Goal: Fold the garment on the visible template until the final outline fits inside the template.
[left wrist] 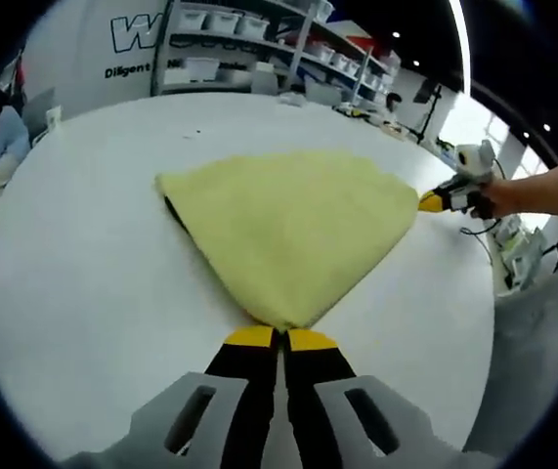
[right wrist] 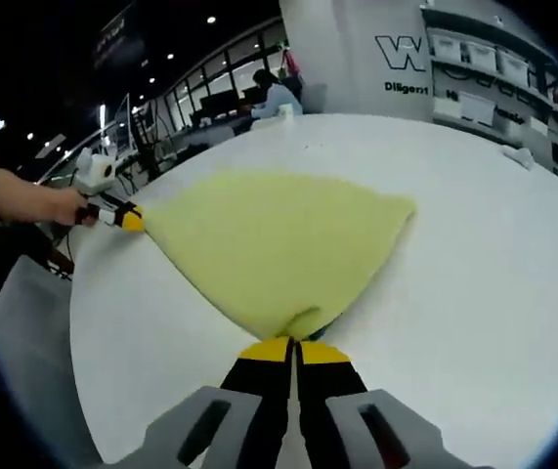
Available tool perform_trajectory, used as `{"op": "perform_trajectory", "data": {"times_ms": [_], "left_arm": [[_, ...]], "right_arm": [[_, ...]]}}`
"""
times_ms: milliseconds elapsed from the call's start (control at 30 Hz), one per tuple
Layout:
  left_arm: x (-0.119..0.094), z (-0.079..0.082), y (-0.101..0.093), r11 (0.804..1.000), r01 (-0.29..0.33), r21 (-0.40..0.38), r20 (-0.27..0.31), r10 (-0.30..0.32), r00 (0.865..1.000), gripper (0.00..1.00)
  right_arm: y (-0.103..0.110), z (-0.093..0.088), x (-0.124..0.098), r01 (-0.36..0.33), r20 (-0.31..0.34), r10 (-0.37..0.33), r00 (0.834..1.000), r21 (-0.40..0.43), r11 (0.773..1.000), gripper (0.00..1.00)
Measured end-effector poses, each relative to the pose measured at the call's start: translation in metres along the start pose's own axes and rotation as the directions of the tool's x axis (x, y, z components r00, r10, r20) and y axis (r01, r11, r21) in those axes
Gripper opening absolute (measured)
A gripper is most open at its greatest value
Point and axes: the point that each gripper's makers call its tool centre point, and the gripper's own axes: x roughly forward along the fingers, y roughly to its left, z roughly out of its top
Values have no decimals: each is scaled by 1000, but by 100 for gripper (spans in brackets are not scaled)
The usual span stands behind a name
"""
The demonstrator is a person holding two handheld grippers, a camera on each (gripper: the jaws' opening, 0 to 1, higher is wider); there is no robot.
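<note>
Right at the tips of the left gripper [left wrist: 280,337], in left gripper view: a corner of the yellow garment [left wrist: 288,230], pinched betw. black jaws w/ yellow pads, jaws pressed together on the cloth w/ no gap visible. Fanning out fwd from that pinch, garment lying flat on the white round table [left wrist: 73,244], roughly triangular, widest at the far side. Off to the right of the jaws, at the cloth's other near corner: right gripper [left wrist: 433,201], yellow tips touching the fabric edge, held by a person's hand [left wrist: 481,198] w/ bare forearm reaching in from the right. At the cloth's left edge, a thin dark strip peeking from under the yellow layer; can't tell what. Beyond the table, far ahead: shelving rack [left wrist: 259,44] w/ white bins, wall lettering beside it. Over to right gripper view: same story mirrored. Right gripper [right wrist: 294,349] clamped tight on a bunched corner of the garment [right wrist: 279,239], pads closed on it, a bit of darker fabric tucked just under the fold at the tips. Cloth spreading away fwd and to both sides, flat on the table [right wrist: 474,254]. Left of the jaws, at the far-left corner: left gripper [right wrist: 130,219], yellow tip on the cloth's edge, hand [right wrist: 59,207] behind it. Both corners held, fabric betw. them looking fairly taut along the near edge. Template outline not discernible on the tabletop. Far ahead, a seated person [right wrist: 274,96] at desks.
</note>
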Motion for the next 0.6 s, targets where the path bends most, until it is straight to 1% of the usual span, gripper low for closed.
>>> {"op": "perform_trajectory", "data": {"times_ms": [167, 200, 267, 300, 367, 400, 433, 467, 533, 567, 600], "left_arm": [[-6, -1, 4, 1000, 6, 30, -6, -6, 1000, 0], [-8, -2, 6, 999, 6, 41, -10, -5, 1000, 0], [-10, -3, 9, 998, 5, 57, -17, -4, 1000, 0], [-11, -3, 10, 998, 3, 61, -20, -2, 1000, 0], [-12, -3, 13, 998, 2, 63, -19, -1, 1000, 0], [-13, -3, 15, 997, -5, 73, -23, 7, 1000, 0], [-13, -3, 14, 997, 2, 81, -24, 0, 1000, 0], [-14, -4, 13, 996, 11, 87, -26, -8, 1000, 0], [-14, -3, 13, 995, 9, 103, -27, -6, 1000, 1], [-15, -2, 12, 995, 9, 104, -27, -6, 1000, 1], [-15, -1, 12, 995, 9, 102, -25, -7, 1000, 1]], "right_arm": [[-3, 1, -8, -17, -2, 17, 1000, -25, 1000, 0], [-7, -1, -10, -11, -12, 10, 1000, -45, 999, 0], [-12, -3, -12, -10, -17, 9, 1000, -44, 999, 0], [-11, -4, -14, -12, -21, 11, 1000, -51, 999, 0], [-14, -7, -17, 1, -44, -4, 999, -86, 996, 0], [-13, -9, -18, -9, -52, 5, 999, -88, 996, 0], [-12, -12, -19, -15, -67, 8, 998, -97, 995, 0], [-11, -11, -20, -22, -65, 16, 998, -90, 996, 0], [-9, -7, -22, -26, -51, 22, 998, -65, 998, 0], [-4, -1, -21, -39, -22, 38, 999, -51, 998, 0], [-2, 0, -20, -48, -19, 47, 999, -47, 998, 10]]}}
